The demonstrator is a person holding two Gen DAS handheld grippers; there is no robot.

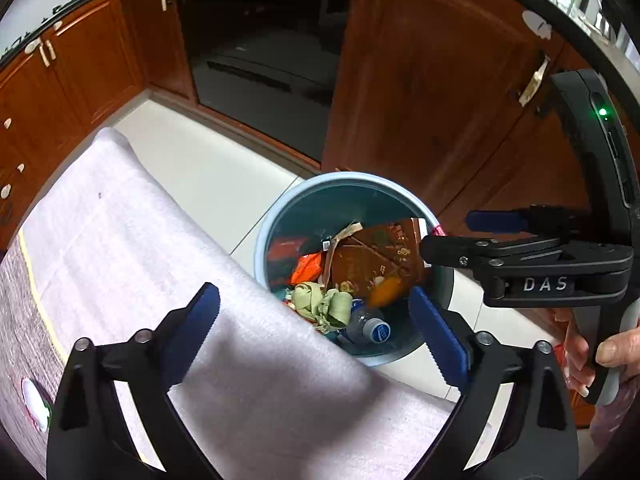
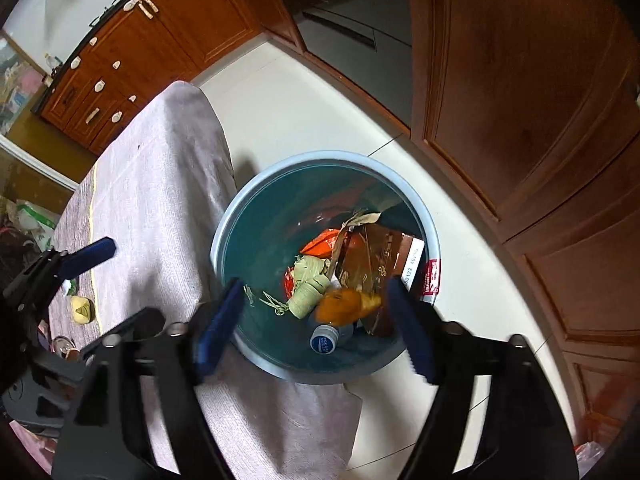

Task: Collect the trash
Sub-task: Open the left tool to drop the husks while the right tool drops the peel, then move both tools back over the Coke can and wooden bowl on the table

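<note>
With both my left claw (image 1: 316,334) and right claw (image 2: 316,326) released, an orange scrap (image 2: 346,303) drops into the part-filled bin (image 2: 240,216), while a yellowish piece (image 2: 82,309) waits on the table (image 2: 160,184).

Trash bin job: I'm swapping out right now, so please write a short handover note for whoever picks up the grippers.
Left gripper: open, empty, over the table edge.
Right gripper: open above the bin; a blurred orange piece sits between its fingers, apparently dropping, not gripped.
In the bin: brown packet, orange wrapper, crumpled green paper, plastic bottle.
Left on the tablecloth: a small yellow item, plus things near the left edge, too unclear to name.
</note>
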